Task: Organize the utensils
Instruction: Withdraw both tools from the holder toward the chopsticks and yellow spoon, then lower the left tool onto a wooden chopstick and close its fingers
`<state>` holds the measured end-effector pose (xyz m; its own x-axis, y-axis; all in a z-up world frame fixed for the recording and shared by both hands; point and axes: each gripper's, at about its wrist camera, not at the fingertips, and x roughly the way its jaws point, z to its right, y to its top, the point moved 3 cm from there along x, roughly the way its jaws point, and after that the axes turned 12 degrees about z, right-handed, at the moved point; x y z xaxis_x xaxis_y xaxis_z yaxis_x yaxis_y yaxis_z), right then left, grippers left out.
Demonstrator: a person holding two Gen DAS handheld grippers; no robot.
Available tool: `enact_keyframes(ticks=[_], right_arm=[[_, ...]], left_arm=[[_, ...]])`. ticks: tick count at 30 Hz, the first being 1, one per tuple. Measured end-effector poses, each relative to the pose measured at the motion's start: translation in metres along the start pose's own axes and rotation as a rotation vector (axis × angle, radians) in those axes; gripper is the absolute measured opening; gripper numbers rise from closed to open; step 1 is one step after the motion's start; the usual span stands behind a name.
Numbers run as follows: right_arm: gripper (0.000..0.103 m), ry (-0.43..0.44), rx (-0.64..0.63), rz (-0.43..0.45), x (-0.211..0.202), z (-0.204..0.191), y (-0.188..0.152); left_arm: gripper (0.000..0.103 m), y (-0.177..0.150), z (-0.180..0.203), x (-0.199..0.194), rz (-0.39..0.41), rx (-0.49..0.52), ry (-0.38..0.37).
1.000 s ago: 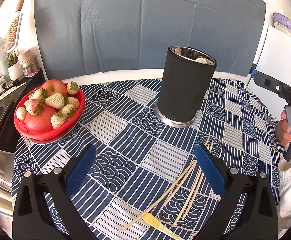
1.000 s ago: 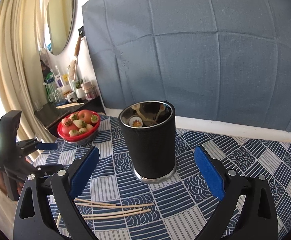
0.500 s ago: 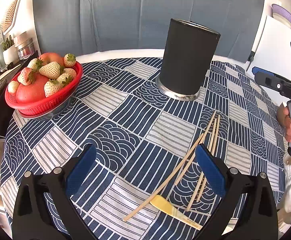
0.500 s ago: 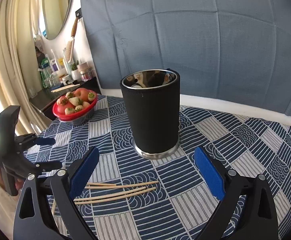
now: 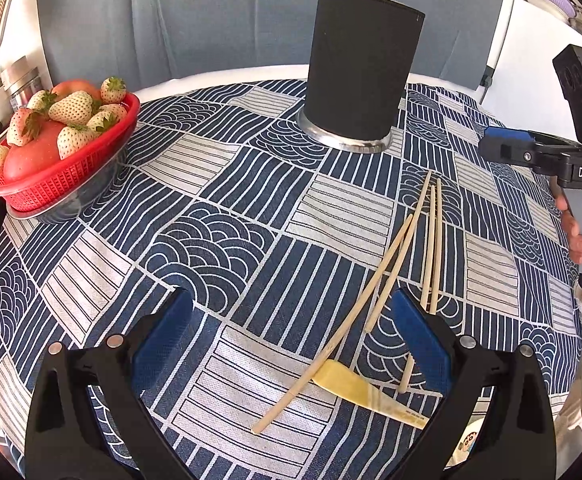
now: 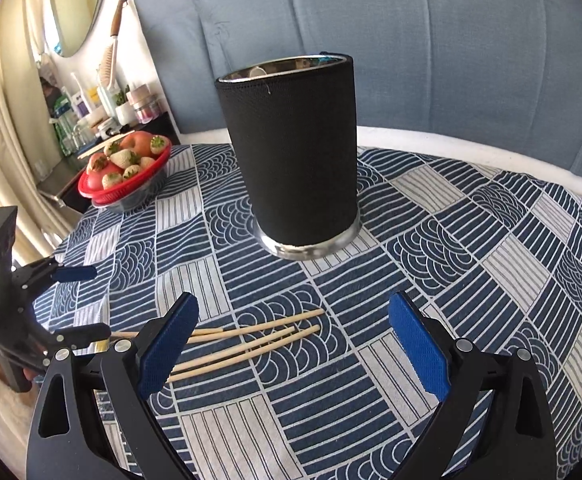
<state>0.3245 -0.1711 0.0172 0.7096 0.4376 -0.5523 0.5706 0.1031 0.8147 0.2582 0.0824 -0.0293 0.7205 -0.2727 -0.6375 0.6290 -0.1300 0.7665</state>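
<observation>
Standing behind the round table [image 6: 431, 140], a grey-blue padded panel [image 6: 411, 40], seamed into large squares and filling most of the far wall. Covering the table, a navy-and-white patchwork cloth [image 5: 219, 240] of stripes and wave arcs. Hanging at the left on a white wall, an oval mirror [image 6: 79, 4] and a wooden-handled brush [image 6: 111, 54]; beside them, cream curtains [image 6: 7, 128] glowing with daylight. Crowding a dark side shelf [image 6: 63, 184] beneath, bottles and jars. Showing at the right, a white panel [image 5: 519, 60].
</observation>
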Motion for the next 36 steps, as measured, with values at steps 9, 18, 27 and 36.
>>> enact_keyframes(ticks=[9, 18, 27, 36], right_arm=[[0.092, -0.066, 0.034, -0.105, 0.018, 0.007, -0.015], [0.091, -0.112, 0.077, -0.174, 0.033, 0.010, -0.025], [0.091, -0.115, 0.104, -0.197, 0.041, 0.008, -0.030], [0.090, -0.093, 0.138, -0.210, 0.043, 0.004, -0.034]], left_arm=[[0.097, -0.007, 0.001, 0.005, -0.023, 0.053, -0.036], [0.097, -0.004, -0.005, 0.010, -0.027, 0.096, -0.027], [0.097, -0.009, -0.002, 0.015, -0.048, 0.133, -0.083], [0.098, -0.005, -0.005, 0.028, -0.102, 0.163, -0.043]])
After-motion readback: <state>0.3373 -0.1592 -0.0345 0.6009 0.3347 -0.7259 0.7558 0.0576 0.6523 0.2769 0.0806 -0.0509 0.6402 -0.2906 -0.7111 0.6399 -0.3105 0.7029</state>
